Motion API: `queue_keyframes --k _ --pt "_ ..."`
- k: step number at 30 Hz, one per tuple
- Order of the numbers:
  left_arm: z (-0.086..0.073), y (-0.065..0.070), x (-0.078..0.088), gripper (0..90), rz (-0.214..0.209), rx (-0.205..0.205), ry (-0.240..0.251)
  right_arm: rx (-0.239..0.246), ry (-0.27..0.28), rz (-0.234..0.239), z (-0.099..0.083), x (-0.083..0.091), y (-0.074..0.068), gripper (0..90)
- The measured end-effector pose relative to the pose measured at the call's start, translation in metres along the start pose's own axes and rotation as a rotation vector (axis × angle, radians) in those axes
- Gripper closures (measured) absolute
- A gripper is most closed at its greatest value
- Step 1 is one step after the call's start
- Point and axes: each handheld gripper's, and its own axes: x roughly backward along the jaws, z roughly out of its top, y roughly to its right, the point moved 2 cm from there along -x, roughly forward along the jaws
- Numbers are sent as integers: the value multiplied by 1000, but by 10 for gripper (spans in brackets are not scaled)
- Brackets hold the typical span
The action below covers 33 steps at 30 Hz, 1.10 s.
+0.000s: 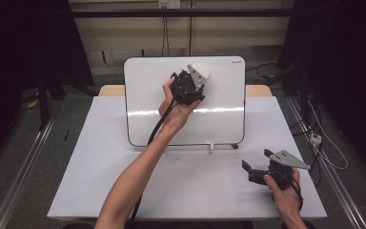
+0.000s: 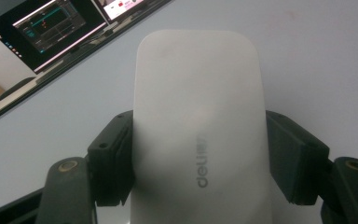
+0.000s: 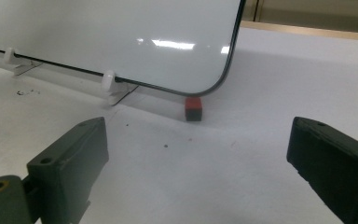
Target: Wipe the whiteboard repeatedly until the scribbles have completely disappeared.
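Left gripper [image 1: 196, 76] is clamped on a white eraser [image 2: 198, 126], held against the upper whiteboard [image 1: 147, 95]. Eraser judged light, rigid, smooth-shelled, slightly slippery; best gripped across its long sides as now. Right gripper [image 1: 255, 167] is held spread wide, empty, over the table [image 1: 100, 167].

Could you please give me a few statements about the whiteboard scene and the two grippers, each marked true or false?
1. The left gripper is shut on the white eraser. True.
2. The right gripper holds a marker. False: its jaws stand wide apart with nothing between them.
3. The whiteboard shows heavy writing. False: its surface looks blank.
4. A small red and black block sits near the whiteboard's lower corner. True.
5. The left gripper lies on the table. False: a hand holds it up in front of the whiteboard.
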Motion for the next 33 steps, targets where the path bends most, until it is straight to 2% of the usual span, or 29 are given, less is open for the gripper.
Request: queue_keyframes --k 1,3,5,9,13,16,18,19,27,30,32,33 --pt "-1 -2 2 311 -9 11 -3 -1 1 -2 1 0 0 53" --pt "0 -1 1 311 -8 6 -11 0 2 -1 2 -1 -2 53" --pt "2 2 -3 311 27 -4 -16 5 -1 3 3 -3 -4 54" --pt "12 8 -11 310 46 -1 -9 6 -1 -2 3 -4 -4 53" --pt "24 17 -17 310 56 -30 10 1 -5 -3 2 -5 -1 54" --pt "24 22 -23 310 69 -34 21 -4 -3 -5 1 -3 1 54" --pt "25 27 -25 310 71 -52 22 -7 -2 -6 0 -2 2 54" --pt "26 30 -25 310 53 -65 19 -9 -2 -8 0 -1 3 54" --pt "32 61 -31 311 -12 -143 2 -3 -1 -5 0 0 1 54" --pt "29 73 -30 311 -82 -201 -16 -6 -1 -6 0 0 2 54" --pt "28 79 -28 311 -98 -215 -7 -3 1 -5 0 0 1 54" --pt "27 79 -27 311 -128 -209 -2 -2 1 -4 0 0 1 54"
